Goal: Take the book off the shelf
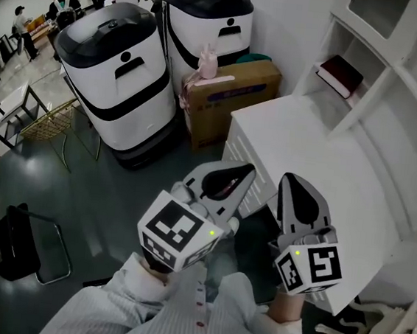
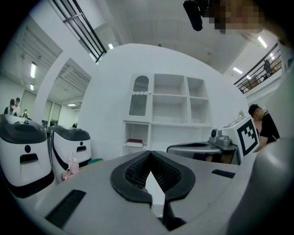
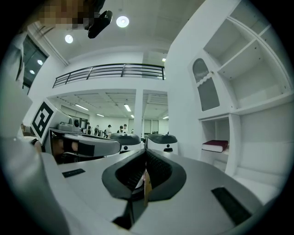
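book [image 1: 340, 75] flat in low shelf [image 1: 386, 83] cubby, 1 o'clock from our tongs, long side across opening. right tongs [image 1: 290, 180] nearer than left tongs [image 1: 247, 169]. both clenched, empty. we'd reach right across worktop [image 1: 300, 139].

A white-and-black machine [image 1: 118, 71] stands beside its twin [image 1: 208, 29] on the dark floor [image 1: 102, 188]; just beside them a cardboard box [image 1: 235, 91] bears a pink object [image 1: 207, 62].
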A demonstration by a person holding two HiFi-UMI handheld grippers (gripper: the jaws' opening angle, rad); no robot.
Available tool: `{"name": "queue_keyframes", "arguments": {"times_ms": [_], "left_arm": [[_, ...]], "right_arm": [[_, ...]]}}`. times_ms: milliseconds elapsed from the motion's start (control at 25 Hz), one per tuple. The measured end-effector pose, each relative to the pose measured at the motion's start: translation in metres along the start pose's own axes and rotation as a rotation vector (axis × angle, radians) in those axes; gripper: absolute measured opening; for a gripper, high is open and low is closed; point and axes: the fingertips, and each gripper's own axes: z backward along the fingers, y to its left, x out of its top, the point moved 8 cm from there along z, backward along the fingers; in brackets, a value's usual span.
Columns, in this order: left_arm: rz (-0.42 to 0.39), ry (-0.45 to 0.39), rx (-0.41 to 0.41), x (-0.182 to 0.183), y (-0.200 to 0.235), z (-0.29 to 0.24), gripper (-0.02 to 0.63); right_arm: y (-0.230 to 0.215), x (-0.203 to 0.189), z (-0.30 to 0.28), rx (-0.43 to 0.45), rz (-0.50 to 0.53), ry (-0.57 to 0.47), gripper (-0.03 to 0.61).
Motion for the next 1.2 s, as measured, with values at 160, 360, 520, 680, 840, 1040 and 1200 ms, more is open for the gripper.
{"name": "queue_keyframes", "arguments": {"times_ms": [160, 360, 520, 680, 840, 1040, 1200], "left_arm": [[-0.008, 0.009, 0.007, 0.001, 0.021, -0.032, 0.009], [-0.018, 0.007, -0.002, 0.002, 0.047, -0.081, 0.009], [-0.020, 0.005, -0.022, 0.007, 0.069, -0.120, 0.009], [-0.023, 0.002, -0.035, 0.022, 0.090, -0.158, 0.009], [-0.024, 0.002, -0.046, 0.037, 0.110, -0.198, 0.009], [-0.022, -0.003, -0.052, 0.045, 0.126, -0.241, 0.009], [-0.025, 0.003, -0.058, 0.046, 0.134, -0.264, 0.009]], "right_arm": [[-0.029, -0.004, -0.029, 0.002, -0.015, -0.001, 0.014], [-0.068, -0.007, -0.069, -0.002, -0.012, 0.002, 0.014], [-0.099, -0.005, -0.100, -0.015, -0.007, 0.009, 0.014], [-0.131, 0.004, -0.128, -0.029, -0.005, 0.020, 0.014], [-0.164, 0.015, -0.152, -0.047, 0.000, 0.021, 0.014], [-0.205, 0.019, -0.175, -0.066, 0.005, 0.026, 0.014], [-0.225, 0.016, -0.187, -0.079, 0.000, 0.029, 0.014]]}}
